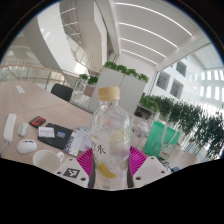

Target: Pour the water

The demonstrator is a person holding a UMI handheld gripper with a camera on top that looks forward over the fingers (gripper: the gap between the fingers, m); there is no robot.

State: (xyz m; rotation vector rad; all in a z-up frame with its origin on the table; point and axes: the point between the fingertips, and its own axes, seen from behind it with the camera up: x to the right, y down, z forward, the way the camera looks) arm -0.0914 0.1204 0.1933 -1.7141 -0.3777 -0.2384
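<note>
We have the gripper (109, 166) clamped on a clear water bottle (107, 138), cap on, held upright above the surface (30, 100). Pouring with that cap on yields nothing; we judge a smooth bottle could slip when tilted toward the white cup (48, 160).

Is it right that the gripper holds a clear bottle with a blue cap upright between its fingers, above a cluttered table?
Not quite: the cap is pale cream, not blue. The gripper view shows the gripper holding the clear bottle upright between its fingers, cap on top, above the cluttered table.
</note>
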